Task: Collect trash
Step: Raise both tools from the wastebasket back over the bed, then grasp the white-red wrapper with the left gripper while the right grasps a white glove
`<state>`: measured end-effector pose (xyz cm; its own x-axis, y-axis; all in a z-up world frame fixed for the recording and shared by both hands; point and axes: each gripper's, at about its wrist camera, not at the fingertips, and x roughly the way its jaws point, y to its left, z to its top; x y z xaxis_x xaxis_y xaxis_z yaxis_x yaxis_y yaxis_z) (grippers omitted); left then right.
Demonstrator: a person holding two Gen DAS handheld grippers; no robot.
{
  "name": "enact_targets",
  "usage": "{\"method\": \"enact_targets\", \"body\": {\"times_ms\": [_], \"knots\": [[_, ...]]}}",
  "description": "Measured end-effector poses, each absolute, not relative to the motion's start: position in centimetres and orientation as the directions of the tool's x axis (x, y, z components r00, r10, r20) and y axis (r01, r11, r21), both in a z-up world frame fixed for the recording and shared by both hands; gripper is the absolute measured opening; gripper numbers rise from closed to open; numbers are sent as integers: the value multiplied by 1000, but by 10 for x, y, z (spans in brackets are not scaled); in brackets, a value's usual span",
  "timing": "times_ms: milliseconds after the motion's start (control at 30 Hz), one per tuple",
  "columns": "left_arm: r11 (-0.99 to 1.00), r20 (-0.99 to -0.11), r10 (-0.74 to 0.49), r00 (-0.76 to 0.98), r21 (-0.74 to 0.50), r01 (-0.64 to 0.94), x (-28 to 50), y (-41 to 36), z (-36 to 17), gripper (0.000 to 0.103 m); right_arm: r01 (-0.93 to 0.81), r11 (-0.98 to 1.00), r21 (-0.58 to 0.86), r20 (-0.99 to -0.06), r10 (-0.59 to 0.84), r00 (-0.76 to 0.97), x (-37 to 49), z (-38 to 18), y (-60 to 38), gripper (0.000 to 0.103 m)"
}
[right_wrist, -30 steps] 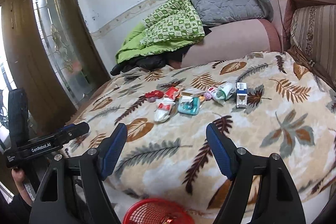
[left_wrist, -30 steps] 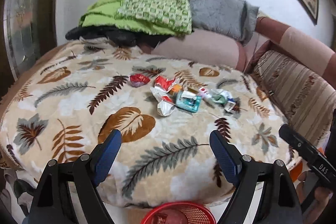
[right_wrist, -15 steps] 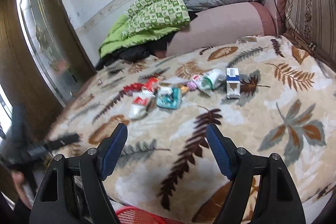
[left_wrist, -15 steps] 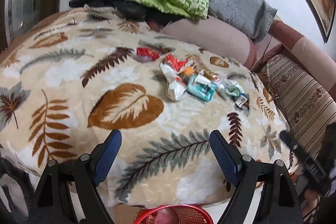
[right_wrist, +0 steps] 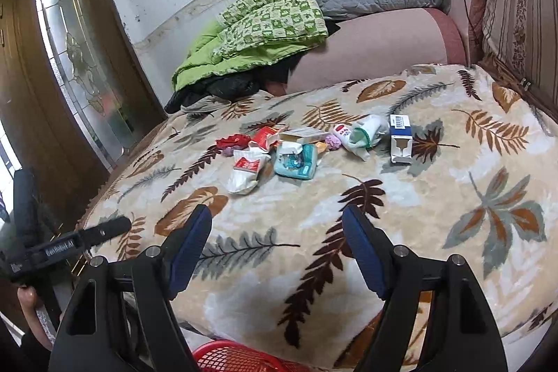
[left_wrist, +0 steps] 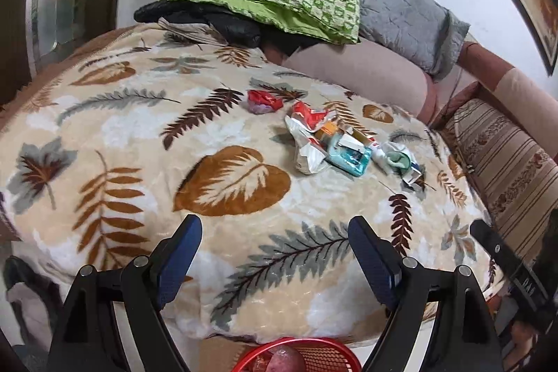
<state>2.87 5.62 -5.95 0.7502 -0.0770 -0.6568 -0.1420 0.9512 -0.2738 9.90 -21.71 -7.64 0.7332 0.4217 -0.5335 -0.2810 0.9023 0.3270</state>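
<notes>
Each hand-held gripper point(left_wrist: 275, 262) point(right_wrist: 277, 250) has black arms with silver screws. The fingers point(left_wrist: 181, 258) carry blue textured pads.

Bare leaf-print blanket point(right_wrist: 436, 197) lies between and ahead of both jaws up to the trash pile point(right_wrist: 300, 149); folded bedding point(right_wrist: 265, 33) rises well beyond it.

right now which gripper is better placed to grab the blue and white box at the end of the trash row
Right, likely. The blue and white box lies almost ahead of the open right gripper; from the open left gripper it sits beyond the teal packet.
</notes>
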Motion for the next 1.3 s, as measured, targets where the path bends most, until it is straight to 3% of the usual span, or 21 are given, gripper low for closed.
{"method": "enact_targets", "body": {"times_ms": [400, 733, 900, 1033, 1133, 1200, 1300], "knots": [[959, -673, -115, 731, -267, -94, 74, 41, -48, 89, -265, 903, 338, -540, 417, 731, 107, -72, -222, 76], [944, -749, -195, 633, -318, -85, 181, 40, -59, 89, -227, 889, 398, -586, 437, 682, 218, -60, -227, 76], [938, -785, -180, 592, -318, -136, 211, 42, -88, 87, -84, 894, 440, -617, 369, 695, 276, -88, -265, 76], [925, -785, -225, 578, -359, -127, 224, 37, -98, 87, -17, 828, 561, -634, 443, 634, 305, -123, -279, 76], [931, -792, -213, 572, -342, -126, 234, 31, -107, 87, 23, 832, 555, -658, 422, 623, 327, -140, -279, 68], [927, -805, -220, 550, -348, -138, 239, 30, -116, 82, 61, 787, 614, -650, 460, 605, 336, -153, -284, 63], [901, -825, -268, 498, -397, -172, 246, 34, -130, 63, 108, 714, 692, -622, 514, 591, 345, -169, -290, 62]]}}
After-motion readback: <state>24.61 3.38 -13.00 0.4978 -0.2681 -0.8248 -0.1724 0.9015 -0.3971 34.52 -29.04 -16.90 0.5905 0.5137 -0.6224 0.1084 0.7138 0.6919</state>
